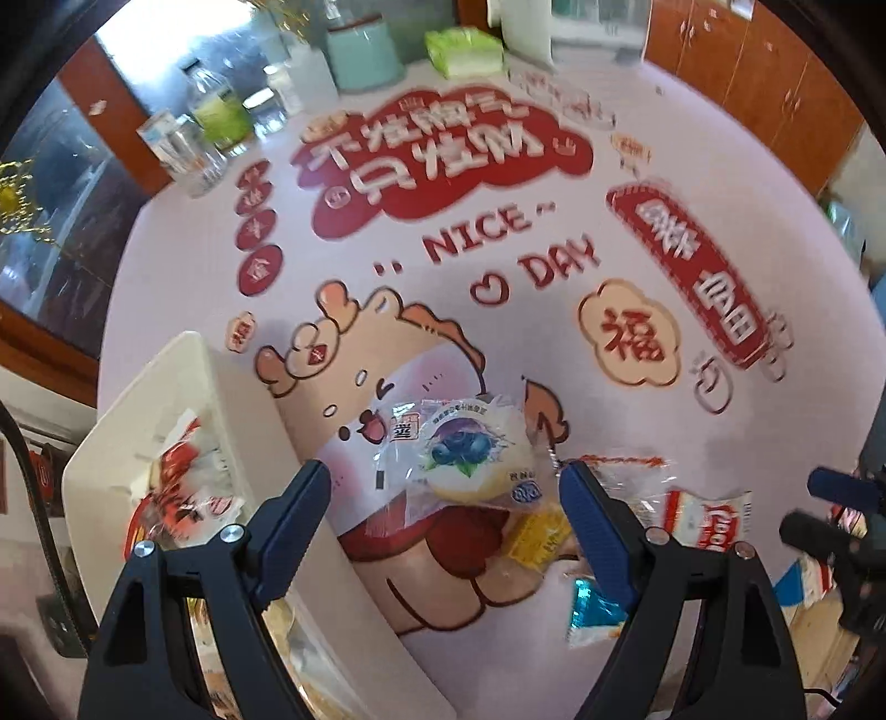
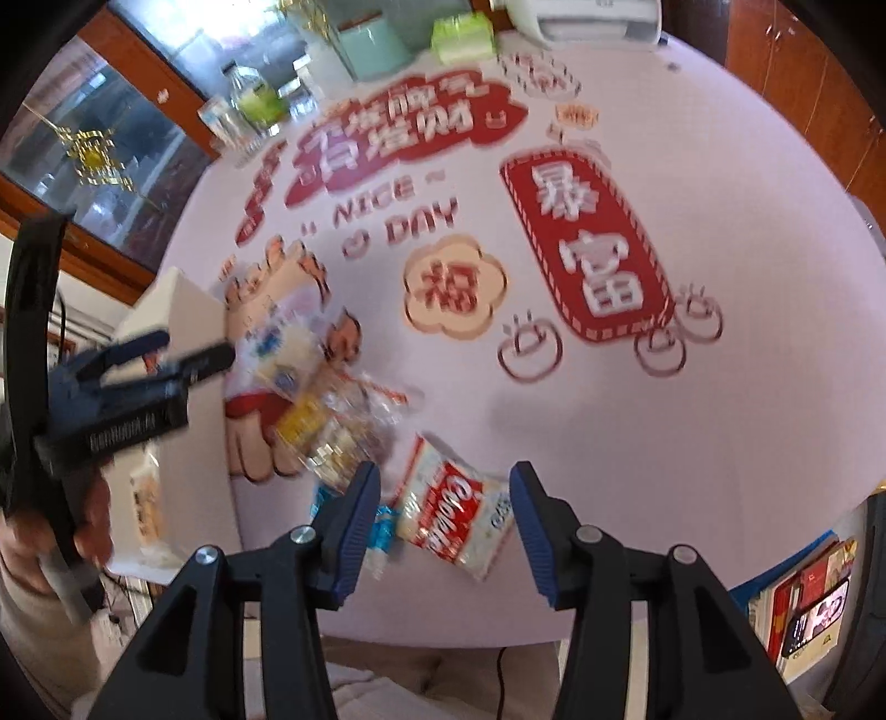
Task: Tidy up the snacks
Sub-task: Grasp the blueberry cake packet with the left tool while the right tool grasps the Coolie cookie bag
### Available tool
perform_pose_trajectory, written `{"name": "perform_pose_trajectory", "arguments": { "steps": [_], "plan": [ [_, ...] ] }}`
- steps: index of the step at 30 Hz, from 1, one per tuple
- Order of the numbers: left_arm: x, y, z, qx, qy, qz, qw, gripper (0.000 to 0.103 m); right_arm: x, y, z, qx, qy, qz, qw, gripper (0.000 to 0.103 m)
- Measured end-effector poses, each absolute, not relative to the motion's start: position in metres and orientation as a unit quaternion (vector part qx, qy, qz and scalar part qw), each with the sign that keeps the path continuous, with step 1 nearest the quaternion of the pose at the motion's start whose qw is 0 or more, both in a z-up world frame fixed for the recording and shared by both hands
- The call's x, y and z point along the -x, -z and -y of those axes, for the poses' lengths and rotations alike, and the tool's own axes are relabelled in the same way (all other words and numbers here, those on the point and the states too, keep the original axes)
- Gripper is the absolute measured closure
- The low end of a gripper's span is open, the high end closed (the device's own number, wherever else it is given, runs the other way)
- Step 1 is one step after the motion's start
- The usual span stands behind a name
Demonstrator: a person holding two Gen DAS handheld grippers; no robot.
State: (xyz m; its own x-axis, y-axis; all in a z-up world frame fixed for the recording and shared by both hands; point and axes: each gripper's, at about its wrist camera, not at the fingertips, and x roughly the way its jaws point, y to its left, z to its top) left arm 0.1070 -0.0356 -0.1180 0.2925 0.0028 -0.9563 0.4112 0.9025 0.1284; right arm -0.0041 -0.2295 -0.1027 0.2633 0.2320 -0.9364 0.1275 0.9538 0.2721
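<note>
Several wrapped snacks lie in a loose heap on the pink printed tablecloth (image 1: 554,343). My left gripper (image 1: 443,476) is open, hanging over a blueberry pastry pack (image 1: 470,454), its fingers either side of it and not touching. Beside the pastry are a yellow pack (image 1: 537,534), a clear pack with red trim (image 1: 620,476) and a blue pack (image 1: 590,609). My right gripper (image 2: 446,476) is open above a red-and-white cookie pack (image 2: 454,515), which lies flat between its fingers. A white bin (image 1: 166,387) at the left holds several snacks.
Glass jars (image 1: 216,122), a mint canister (image 1: 362,52) and a green tissue pack (image 1: 465,47) stand along the table's far edge. A hand (image 2: 33,548) holds the left gripper (image 2: 194,344) over the bin (image 2: 183,299). Books (image 2: 803,609) lie off the table's near right.
</note>
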Motion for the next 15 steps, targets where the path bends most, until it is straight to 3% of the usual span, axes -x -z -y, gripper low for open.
{"name": "perform_pose_trajectory", "arguments": {
  "steps": [8, 15],
  "plan": [
    [-0.133, 0.165, 0.039, -0.17, 0.133, -0.64, 0.737, 0.019, 0.011, 0.146, 0.223, -0.12, -0.084, -0.634, 0.76, 0.053],
    [-0.147, 0.186, 0.038, -0.15, 0.132, -0.67, 0.715, 0.019, 0.025, 0.142, 0.196, 0.048, -0.193, -0.588, 0.784, 0.05]
  ]
}}
